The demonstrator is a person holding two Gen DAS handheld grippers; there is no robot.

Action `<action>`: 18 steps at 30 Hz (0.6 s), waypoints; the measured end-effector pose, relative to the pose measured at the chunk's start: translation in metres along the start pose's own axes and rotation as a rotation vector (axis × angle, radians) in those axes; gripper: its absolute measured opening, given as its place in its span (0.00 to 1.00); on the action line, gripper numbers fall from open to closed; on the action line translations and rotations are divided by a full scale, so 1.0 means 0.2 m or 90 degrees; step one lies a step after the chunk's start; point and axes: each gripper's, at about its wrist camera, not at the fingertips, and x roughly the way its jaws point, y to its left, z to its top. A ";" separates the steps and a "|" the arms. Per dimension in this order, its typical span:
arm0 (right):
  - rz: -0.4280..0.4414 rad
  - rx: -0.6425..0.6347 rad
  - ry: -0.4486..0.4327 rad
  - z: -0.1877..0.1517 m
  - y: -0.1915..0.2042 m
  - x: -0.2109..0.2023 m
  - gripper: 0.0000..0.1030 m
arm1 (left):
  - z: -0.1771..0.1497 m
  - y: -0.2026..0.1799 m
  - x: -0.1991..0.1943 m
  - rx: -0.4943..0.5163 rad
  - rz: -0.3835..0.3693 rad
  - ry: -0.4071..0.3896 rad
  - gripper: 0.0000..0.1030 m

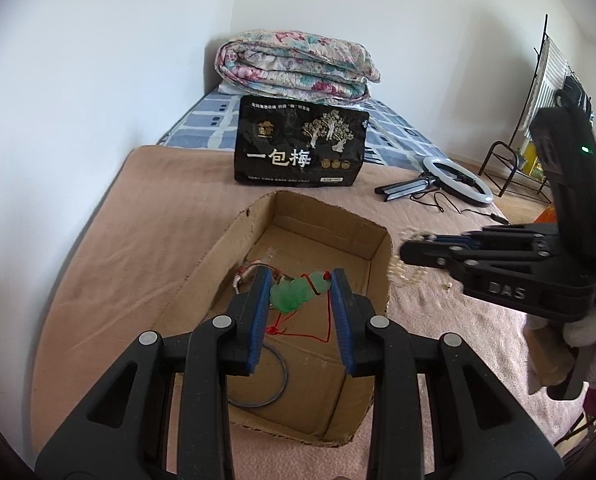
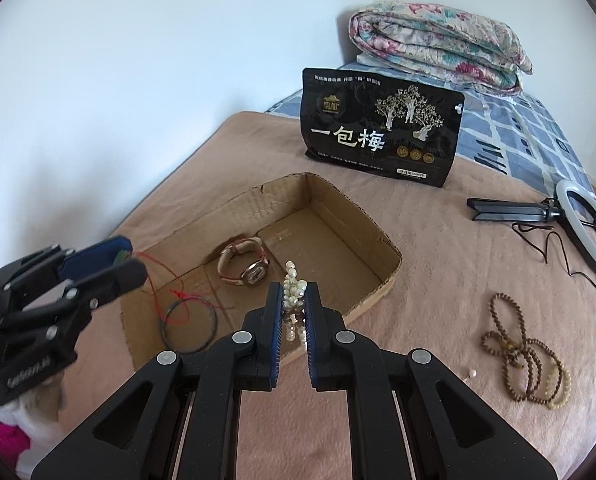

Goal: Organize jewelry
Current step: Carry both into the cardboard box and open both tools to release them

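a shallow open cardboard box (image 2: 378,240) is sitting on the pink blanket. inside it a watch with a pale strap (image 2: 245,265) is resting on its side, and a thin dark bangle (image 2: 190,322) is lying flat on the floor. a green carved pendant (image 1: 296,292) on red cord is hanging above the box. a white pearl strand (image 2: 294,288) is dangling over its near wall. brown bead strings (image 2: 518,352) are lying coiled on the blanket outside it.

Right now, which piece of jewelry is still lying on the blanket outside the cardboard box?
The brown bead necklace, coiled on the pink blanket right of the cardboard box. The watch and thin bangle lie inside the box.
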 end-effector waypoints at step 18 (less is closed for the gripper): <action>-0.006 0.001 0.029 0.03 -0.05 0.17 0.09 | -0.11 -0.05 0.17 -0.004 -0.012 0.052 0.29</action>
